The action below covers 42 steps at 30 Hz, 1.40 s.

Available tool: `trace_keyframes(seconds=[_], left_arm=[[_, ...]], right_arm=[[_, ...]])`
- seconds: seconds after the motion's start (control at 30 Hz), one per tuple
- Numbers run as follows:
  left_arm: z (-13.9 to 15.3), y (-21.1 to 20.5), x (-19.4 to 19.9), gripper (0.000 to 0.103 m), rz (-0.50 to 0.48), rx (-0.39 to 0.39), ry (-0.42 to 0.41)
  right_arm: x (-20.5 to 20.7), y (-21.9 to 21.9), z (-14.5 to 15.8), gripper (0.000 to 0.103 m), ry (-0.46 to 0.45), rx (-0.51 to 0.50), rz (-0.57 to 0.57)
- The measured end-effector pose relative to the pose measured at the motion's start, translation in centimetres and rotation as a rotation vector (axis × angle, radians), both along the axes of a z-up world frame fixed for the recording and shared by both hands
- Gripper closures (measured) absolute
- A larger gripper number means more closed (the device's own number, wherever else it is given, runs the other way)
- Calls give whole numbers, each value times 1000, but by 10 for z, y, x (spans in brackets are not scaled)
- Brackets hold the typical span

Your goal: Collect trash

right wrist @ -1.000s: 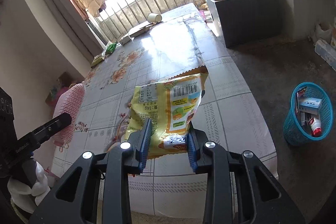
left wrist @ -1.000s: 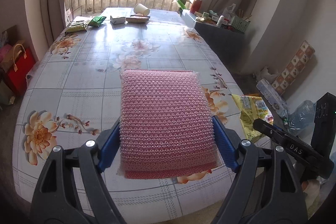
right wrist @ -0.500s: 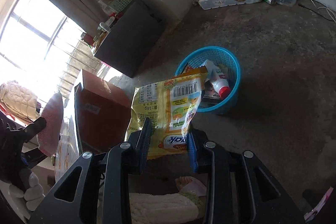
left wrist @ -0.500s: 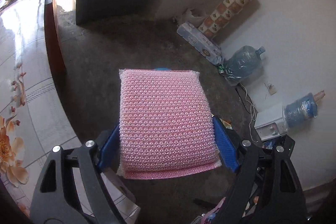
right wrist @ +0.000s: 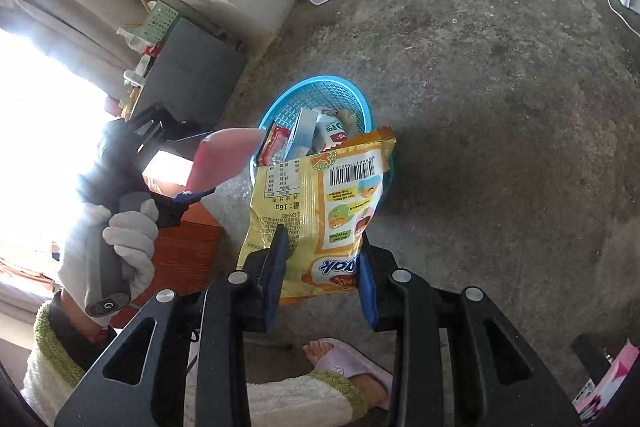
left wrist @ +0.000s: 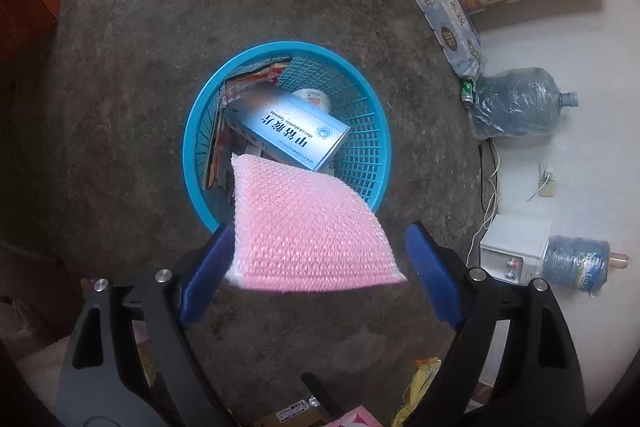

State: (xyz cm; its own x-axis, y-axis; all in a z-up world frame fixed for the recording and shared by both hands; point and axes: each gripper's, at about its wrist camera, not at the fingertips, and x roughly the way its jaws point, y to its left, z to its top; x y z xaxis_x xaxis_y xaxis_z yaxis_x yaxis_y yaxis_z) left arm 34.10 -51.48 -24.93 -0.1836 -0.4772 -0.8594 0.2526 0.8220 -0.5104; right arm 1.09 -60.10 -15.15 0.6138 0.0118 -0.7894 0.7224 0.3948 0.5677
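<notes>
Left gripper [left wrist: 316, 259]: pointed steeply down at the floor. Its jaws have just been opening. The right blue pad [left wrist: 430, 275] stands clear of the pink pack, with bare floor showing in the gap; the left pad sits at the pack's edge, and contact there cannot be told. So the tongs are spread, not clamping.

Pink bubble-wrap pack [left wrist: 308, 227]: between the left jaws, tilted, its far corner at 12 o'clock reaching over the near rim of the basket. In the right wrist view it shows as a blurred pink slab [right wrist: 224, 155] at 9 o'clock of the basket.

Blue basket [left wrist: 196, 131]: stands on the grey concrete floor [left wrist: 120, 67], at 12 o'clock from the left gripper. It is a round mesh bin [right wrist: 320, 95].

Basket contents: a light blue medicine box [left wrist: 288, 131] lying slanted on top, a small white cup [left wrist: 312, 99] behind it, red and white wrappers along the 9 o'clock wall.

Right gripper [right wrist: 320, 267]: jaws closed onto the lower part of the snack bag, both blue pads pressing its sides.

Yellow snack bag [right wrist: 320, 203]: held upright, barcode up, its top edge overlapping the basket's near rim in the view.

Person: a gloved left hand [right wrist: 120, 239] grips the left tool's handle at 9 o'clock; a foot in a pink slipper [right wrist: 348, 367] at 6 o'clock.

Along the wall: toilet-paper pack [left wrist: 440, 15], two water jugs [left wrist: 516, 103].
</notes>
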Motion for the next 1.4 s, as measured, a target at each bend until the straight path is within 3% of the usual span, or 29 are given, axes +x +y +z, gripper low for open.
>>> trace_keyframes(seconds=[0.1, 0.23, 0.33, 0.53, 0.6, 0.67, 0.8, 0.9, 1.1, 1.27, 1.4], left_arm=[[-11, -7, 5, 20, 12, -19, 25], [2, -6, 7, 20, 11, -33, 34], [36, 4, 8, 20, -3, -72, -7], [137, 47, -1, 20, -79, -128, -152], [169, 71, -6, 20, -115, -150, -197], [194, 100, -11, 20, -134, -156, -249], [220, 166, -18, 19, -102, -149, -292], [228, 215, -26, 20, -66, -126, -332], [238, 300, -53, 19, 32, -149, -379], [264, 355, -100, 19, 97, -140, -596], [282, 384, -144, 13, 158, -91, -767]], right_arm=[[5, -4, -7, 71, 11, -3, 7], [19, -14, -15, 71, 21, -12, 21], [49, -29, -22, 70, 24, -35, 77], [120, -80, -70, 64, 12, 86, 97], [141, -92, -87, 59, 116, 42, 72], [164, -94, -94, 57, 265, -113, 90], [179, -93, -101, 57, 320, -177, 111], [178, -90, -90, 57, 328, -256, 112], [144, -78, -52, 57, 178, -238, 73], [94, -20, 11, 56, 27, -280, 133], [54, 54, 87, 36, -110, -460, 239]])
